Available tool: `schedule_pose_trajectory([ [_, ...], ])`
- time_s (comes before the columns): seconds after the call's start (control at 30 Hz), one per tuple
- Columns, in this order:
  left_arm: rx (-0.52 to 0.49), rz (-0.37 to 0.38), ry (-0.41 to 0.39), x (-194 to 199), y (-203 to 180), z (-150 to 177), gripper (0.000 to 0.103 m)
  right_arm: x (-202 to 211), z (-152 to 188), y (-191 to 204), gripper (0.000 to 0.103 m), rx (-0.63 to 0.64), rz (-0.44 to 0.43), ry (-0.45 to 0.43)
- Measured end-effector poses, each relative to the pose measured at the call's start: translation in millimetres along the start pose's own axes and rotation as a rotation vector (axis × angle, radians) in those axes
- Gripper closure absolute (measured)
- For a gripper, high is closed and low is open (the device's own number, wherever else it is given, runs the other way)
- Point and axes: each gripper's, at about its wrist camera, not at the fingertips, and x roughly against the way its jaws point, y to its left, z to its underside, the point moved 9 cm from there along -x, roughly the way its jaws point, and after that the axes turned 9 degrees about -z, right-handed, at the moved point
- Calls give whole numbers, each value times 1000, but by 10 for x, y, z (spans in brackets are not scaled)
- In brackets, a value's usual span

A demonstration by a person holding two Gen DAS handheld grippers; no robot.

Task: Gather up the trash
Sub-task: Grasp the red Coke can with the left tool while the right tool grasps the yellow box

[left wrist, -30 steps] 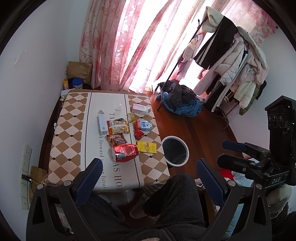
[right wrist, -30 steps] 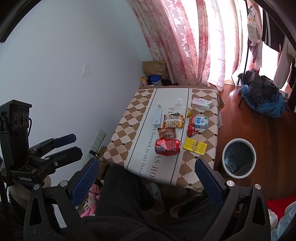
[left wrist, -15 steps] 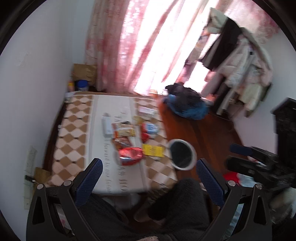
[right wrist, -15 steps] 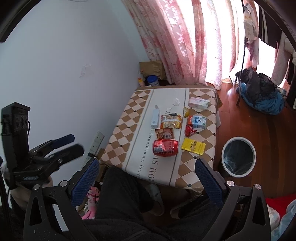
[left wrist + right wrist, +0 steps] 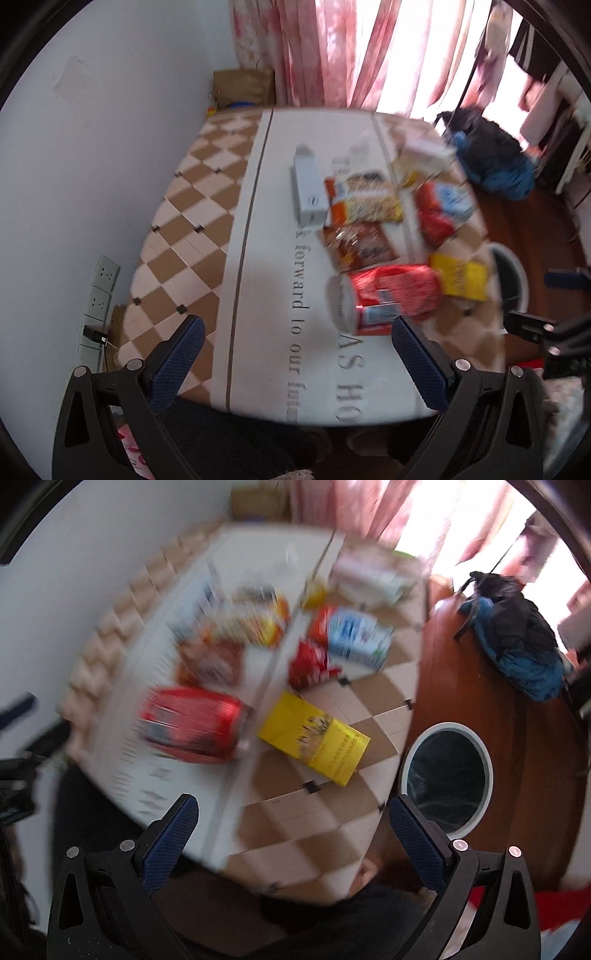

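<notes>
Trash spread over a checked tablecloth [image 5: 192, 206], none of it gathered yet as far as visible. Nearest, two handheld grippers, both blurred by motion: left gripper [image 5: 295, 343] with blue-padded fingers spread wide and empty above the near edge of the cloth; right gripper [image 5: 291, 823] likewise splayed and holding nothing, above the cloth's near corner. Just beyond the left gripper, a red can [image 5: 384, 299] lying on its side, with a flat yellow packet [image 5: 314, 736] beside it toward the bin. On the floor just beside the table, off the corner nearest the yellow packet, a round white-rimmed bin [image 5: 443, 727] with a dark liner, no trash visible inside. Past the can, a brown snack wrapper [image 5: 362, 245], then an orange snack bag [image 5: 364, 203] next to a long pale box [image 5: 308, 194]. Beyond the yellow packet, a small red wrapper [image 5: 308, 662] and a blue-and-white carton [image 5: 356, 635]; farther still, a pale box [image 5: 369, 578] near the far edge. Behind the table, pink curtains [image 5: 332, 51]. Judged stage: the very start, every item left to pick up and drop in the bin.
</notes>
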Motion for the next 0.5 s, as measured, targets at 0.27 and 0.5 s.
schedule_pose_trajectory([
  [0.27, -30, -18, 72, -611, -167, 110, 0, -894, -304, -187, 0, 206, 79, 126],
  [0.5, -166, -63, 4, -523, -369, -7, 0, -1049, -367, -166, 22, 218, 20, 147],
])
